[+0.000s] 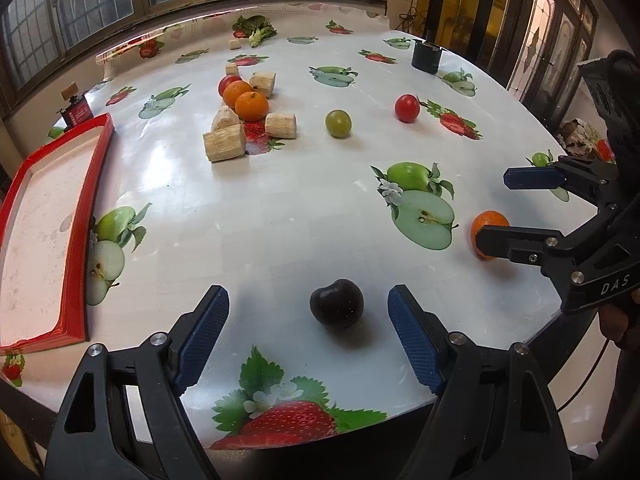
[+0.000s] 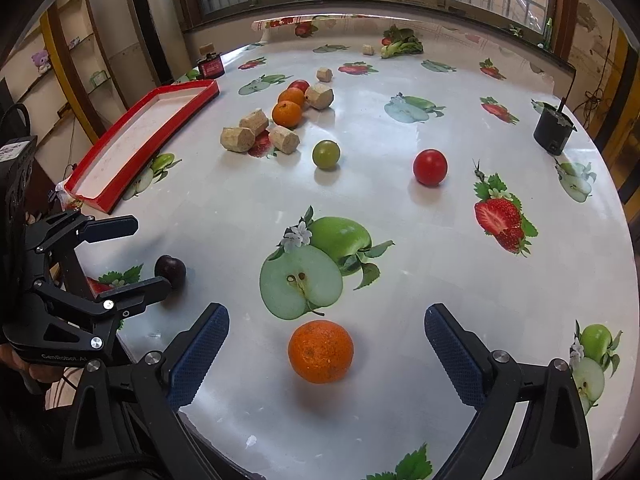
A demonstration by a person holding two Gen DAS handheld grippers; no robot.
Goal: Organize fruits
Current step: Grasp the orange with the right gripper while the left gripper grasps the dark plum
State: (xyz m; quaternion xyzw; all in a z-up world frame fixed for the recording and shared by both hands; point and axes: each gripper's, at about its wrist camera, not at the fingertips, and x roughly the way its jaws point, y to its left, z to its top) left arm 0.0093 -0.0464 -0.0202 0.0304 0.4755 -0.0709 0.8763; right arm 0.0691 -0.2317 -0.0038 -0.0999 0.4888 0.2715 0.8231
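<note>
A dark plum [image 1: 337, 306] lies near the table's front edge, between the open fingers of my left gripper [image 1: 308, 300], untouched by the pads. An orange [image 2: 321, 351] rests between the wide-open fingers of my right gripper [image 2: 326, 320], clear of both pads. In the right wrist view the left gripper [image 2: 148, 252] straddles the plum [image 2: 170, 271]; in the left wrist view the right gripper [image 1: 492, 208] straddles the orange [image 1: 489, 229]. Further back lie a green fruit [image 1: 338, 123], a red fruit [image 1: 407, 108] and two oranges [image 1: 245, 101] with a red fruit behind them.
A red-rimmed tray [image 1: 82, 208] sits at the table's left edge. Several pale wooden blocks [image 1: 224, 145] surround the far oranges. A dark pot [image 2: 554, 130] stands at the far right, leafy greens [image 2: 402, 46] at the back, a small red box [image 2: 211, 67] behind the tray.
</note>
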